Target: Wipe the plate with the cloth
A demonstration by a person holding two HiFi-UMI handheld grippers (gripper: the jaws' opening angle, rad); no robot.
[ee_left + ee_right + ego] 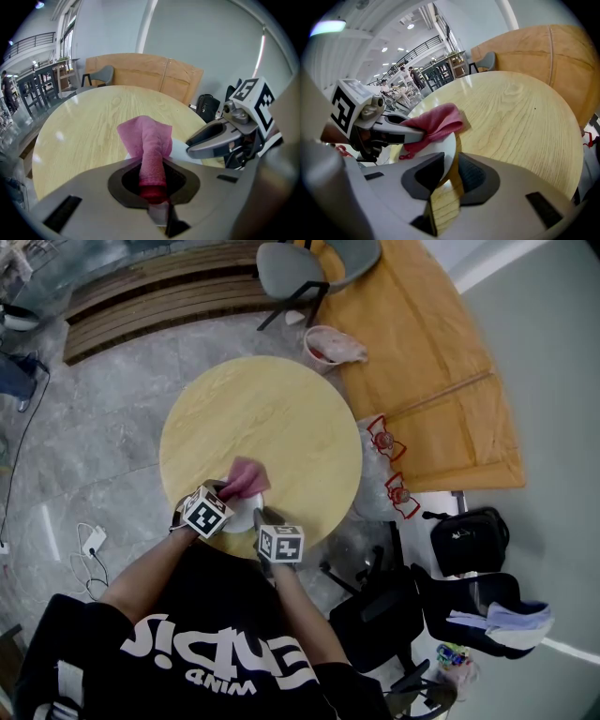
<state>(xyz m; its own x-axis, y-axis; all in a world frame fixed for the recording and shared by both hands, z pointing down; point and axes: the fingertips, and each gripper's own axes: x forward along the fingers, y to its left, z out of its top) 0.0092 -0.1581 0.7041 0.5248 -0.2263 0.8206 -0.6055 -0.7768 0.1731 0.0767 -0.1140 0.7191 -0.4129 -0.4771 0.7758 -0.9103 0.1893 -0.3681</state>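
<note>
At the near edge of the round wooden table [281, 409], the right gripper [449, 171] pinches the rim of a white plate [443, 150]; its jaws are closed on the plate's edge. Just to its left, the left gripper [152, 183] has its jaws pressed together on a pink cloth [149, 140]. The cloth is bunched between the jaws, and its free end spreads out beyond them, against the face of the plate. The two grippers are close together, almost touching. Beyond the far edge of the table stands a grey chair [291, 268], and a large wooden board [422, 381] lies on the floor at the far right.
</note>
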